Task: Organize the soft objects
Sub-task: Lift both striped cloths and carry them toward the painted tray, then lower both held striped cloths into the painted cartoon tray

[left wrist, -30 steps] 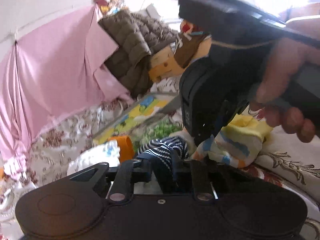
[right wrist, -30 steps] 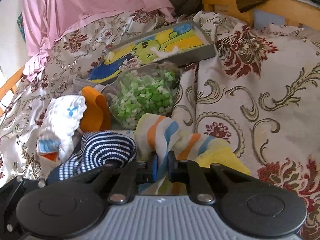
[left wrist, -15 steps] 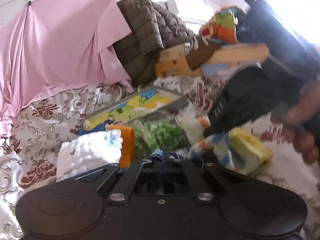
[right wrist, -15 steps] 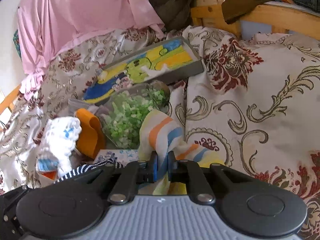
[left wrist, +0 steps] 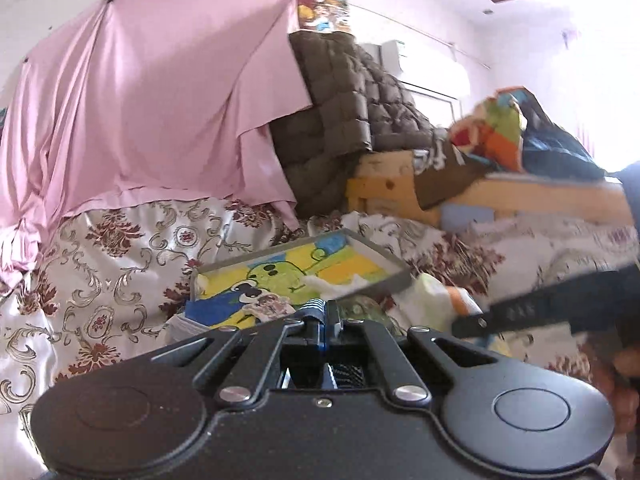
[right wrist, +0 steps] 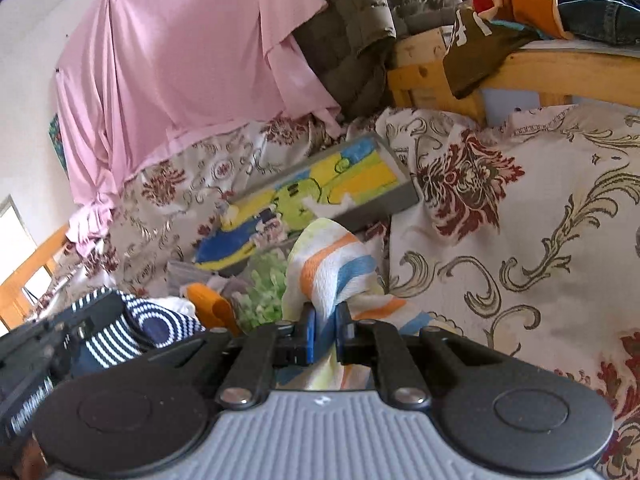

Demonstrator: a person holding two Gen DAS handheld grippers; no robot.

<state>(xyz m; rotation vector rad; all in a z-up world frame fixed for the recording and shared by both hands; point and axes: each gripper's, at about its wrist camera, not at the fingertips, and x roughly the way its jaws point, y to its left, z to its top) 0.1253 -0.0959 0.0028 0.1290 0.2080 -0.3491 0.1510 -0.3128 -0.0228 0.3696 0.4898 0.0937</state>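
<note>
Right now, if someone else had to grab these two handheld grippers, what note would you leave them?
Left gripper: shut on the navy-and-white striped knit piece, lifted off the bed.
Right gripper: shut on the orange, blue and yellow striped soft cloth, also lifted.
Ahead on the floral bedspread: a grey shallow tray with a colourful cartoon lining, a clear bag of green bits and an orange soft piece.
Done: both cloths picked up.
Left: set each down in its place, probably the tray, then collect the orange piece.
</note>
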